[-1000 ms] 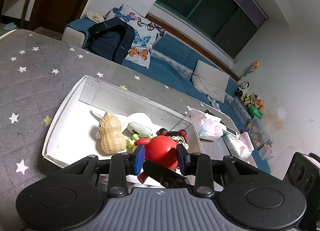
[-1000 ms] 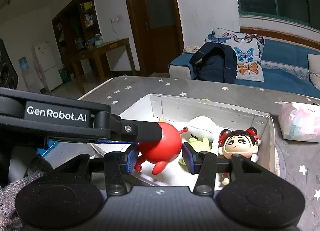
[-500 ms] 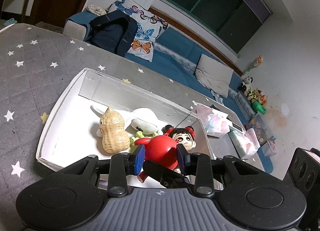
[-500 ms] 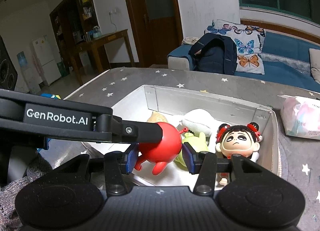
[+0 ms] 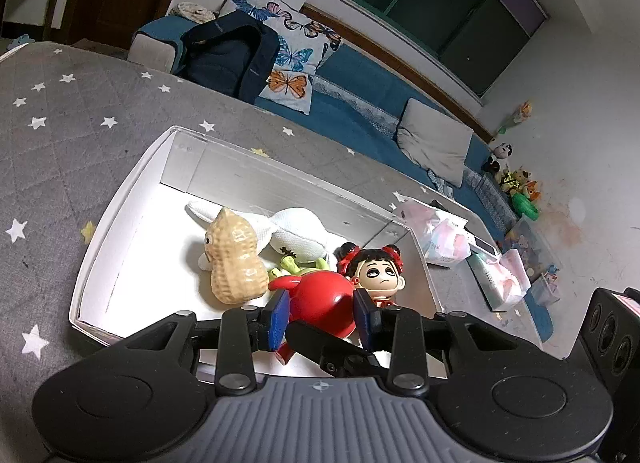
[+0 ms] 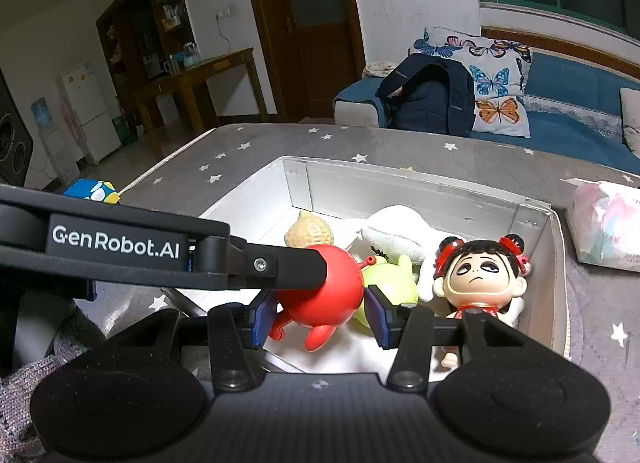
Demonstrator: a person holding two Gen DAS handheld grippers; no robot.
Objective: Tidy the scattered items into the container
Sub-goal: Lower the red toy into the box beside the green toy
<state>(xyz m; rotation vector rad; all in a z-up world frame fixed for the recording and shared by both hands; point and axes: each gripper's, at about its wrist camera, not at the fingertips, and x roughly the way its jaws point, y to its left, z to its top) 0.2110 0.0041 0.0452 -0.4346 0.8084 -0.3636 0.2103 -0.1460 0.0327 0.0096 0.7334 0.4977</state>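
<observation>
You are clamping the glossy red round toy figure in the left tongs, low centre of frame, over the near edge of the white rectangular box. The right tongs are bracketing the same toy; whether they are gripping, I cannot tell.

Risks:
- The tongs are crowding each other.
- A release here is risking a roll over the near wall.

The big-headed doll and tan peanut figure are hemming in the landing spot.

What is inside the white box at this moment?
The white box holds a peanut toy, a white plush, a green toy and a doll. The red toy hangs over it between gripper fingers, hiding the floor beneath.
</observation>
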